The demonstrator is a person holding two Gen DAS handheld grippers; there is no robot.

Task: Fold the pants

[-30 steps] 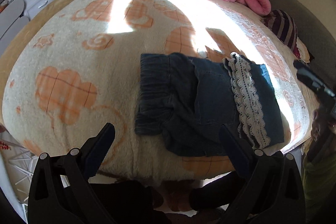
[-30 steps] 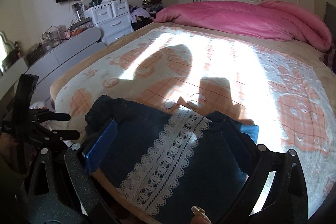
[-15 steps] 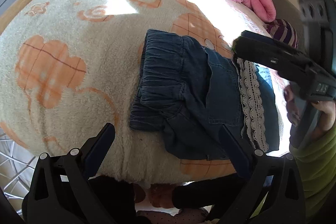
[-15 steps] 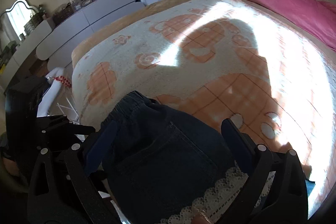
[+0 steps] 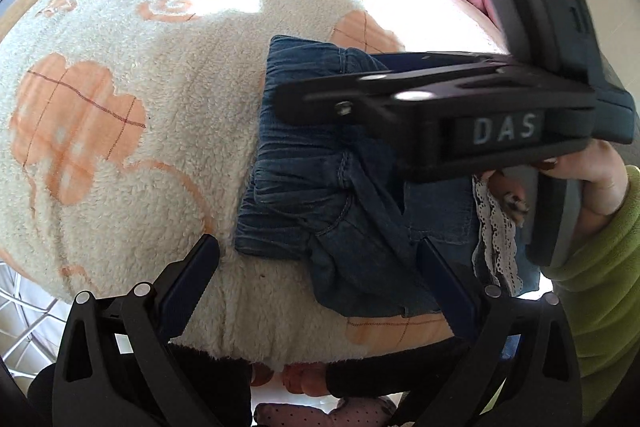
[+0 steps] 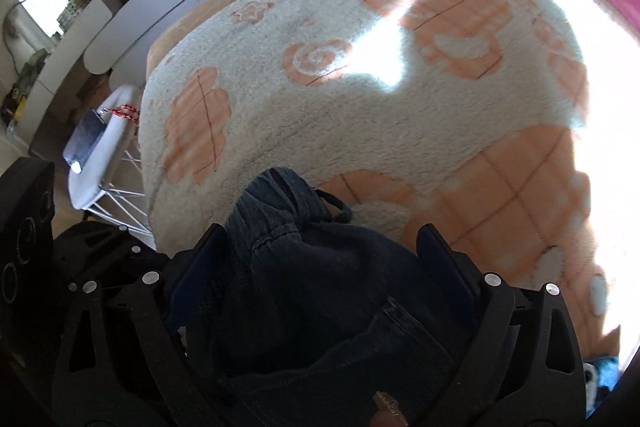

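1. Left wrist view: the left gripper (image 5: 316, 279) hangs over the near edge of the bed (image 5: 120, 155), its jaws spread wide with nothing between them. Beyond them the pants (image 5: 320, 211), dark denim, lie on the cream and orange blanket near that edge as a compact bundle, the gathered waistband toward the left and a strip of white lace trim (image 5: 496, 227) at the right.

2. Same view: the right gripper (image 5: 280, 107) reaches across from the right, held by a hand (image 5: 588, 171) in a green sleeve (image 5: 608, 267). Its tip lies over the waistband end of the bundle. From this side I cannot tell how its jaws stand.

3. Right wrist view: the right gripper (image 6: 320, 267) has its jaws apart, one on each side of a bunched hump of pants (image 6: 304, 267). The cloth fills the gap, but the jaws do not look pressed in on it; whether the pads touch the denim is unclear.

4. Judgement on progress: the pants appear folded down to a small stack, so most of the folding seems done. What seems left is tidying the rumpled waistband end, perhaps one last fold or a smoothing.
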